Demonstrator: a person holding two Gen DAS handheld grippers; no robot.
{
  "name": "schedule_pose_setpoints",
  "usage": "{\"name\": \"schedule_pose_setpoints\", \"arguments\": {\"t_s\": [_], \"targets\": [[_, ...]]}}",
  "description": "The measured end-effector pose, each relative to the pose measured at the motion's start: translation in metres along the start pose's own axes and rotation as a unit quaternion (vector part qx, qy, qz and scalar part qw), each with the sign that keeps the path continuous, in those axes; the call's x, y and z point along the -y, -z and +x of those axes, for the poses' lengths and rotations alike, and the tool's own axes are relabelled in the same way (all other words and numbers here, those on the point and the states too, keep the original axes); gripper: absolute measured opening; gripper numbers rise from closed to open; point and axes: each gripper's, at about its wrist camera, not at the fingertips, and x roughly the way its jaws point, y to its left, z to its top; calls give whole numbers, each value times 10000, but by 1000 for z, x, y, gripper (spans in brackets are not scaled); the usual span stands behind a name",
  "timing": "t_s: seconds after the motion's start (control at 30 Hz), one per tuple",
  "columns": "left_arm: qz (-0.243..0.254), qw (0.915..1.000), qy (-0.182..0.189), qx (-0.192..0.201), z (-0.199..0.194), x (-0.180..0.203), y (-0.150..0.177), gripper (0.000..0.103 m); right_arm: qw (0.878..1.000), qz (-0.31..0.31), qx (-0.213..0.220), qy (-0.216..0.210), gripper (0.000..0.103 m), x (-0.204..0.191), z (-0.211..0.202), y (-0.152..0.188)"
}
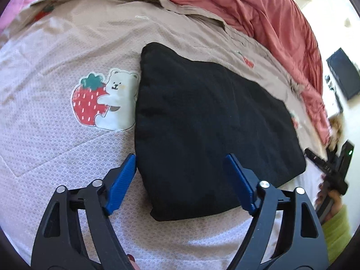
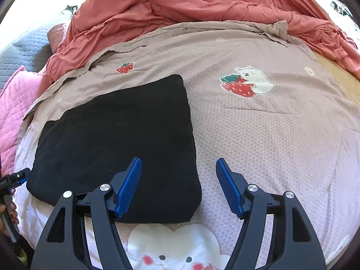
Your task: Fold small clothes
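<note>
Both grippers hang over the bed with their blue pads spread wide and nothing between them. Starting at the left, the left gripper (image 1: 180,181) straddles the near left corner of the black garment (image 1: 209,135): its left finger (image 1: 122,181) sits just off the cloth's left edge above the bedsheet (image 1: 45,123), and the other finger lies over the dark fabric. Whether either pad touches the cloth I cannot tell.

The black garment is folded into a thick, roughly rectangular pad and lies flat on the pinkish patterned bedsheet, its left edge touching a printed white bear hugging a strawberry (image 1: 104,99). Behind the sheet, a rumpled coral blanket (image 1: 258,11) runs along the far side of the bed.

Further right, the right gripper (image 2: 178,185) hovers at the garment's (image 2: 117,139) near right corner. Its left finger (image 2: 129,186) is over the black cloth, while its right finger (image 2: 229,190) is over bare bedsheet (image 2: 281,135), clear of the cloth's edge. A second bear-and-strawberry print (image 2: 247,82) sits on the sheet beyond that gripper, well apart from the garment. A larger cartoon face (image 2: 173,247) is printed on the sheet just below the garment's near edge.
</note>
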Motion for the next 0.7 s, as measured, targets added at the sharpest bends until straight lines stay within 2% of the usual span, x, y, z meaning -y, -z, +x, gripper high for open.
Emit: {"name": "schedule_pose_setpoints", "arguments": {"t_s": [0.17, 0.5, 0.7], "targets": [[180, 9997, -161, -21, 3, 6, 1, 75, 9998, 105, -62, -127, 68, -1, 10, -4], [138, 9996, -161, -165, 9, 4, 3, 75, 9991, 207, -200, -322, 67, -6, 22, -7], [151, 9996, -159, -176, 10, 5, 4, 74, 9989, 209, -240, -355, 39, -1, 21, -3]]}}
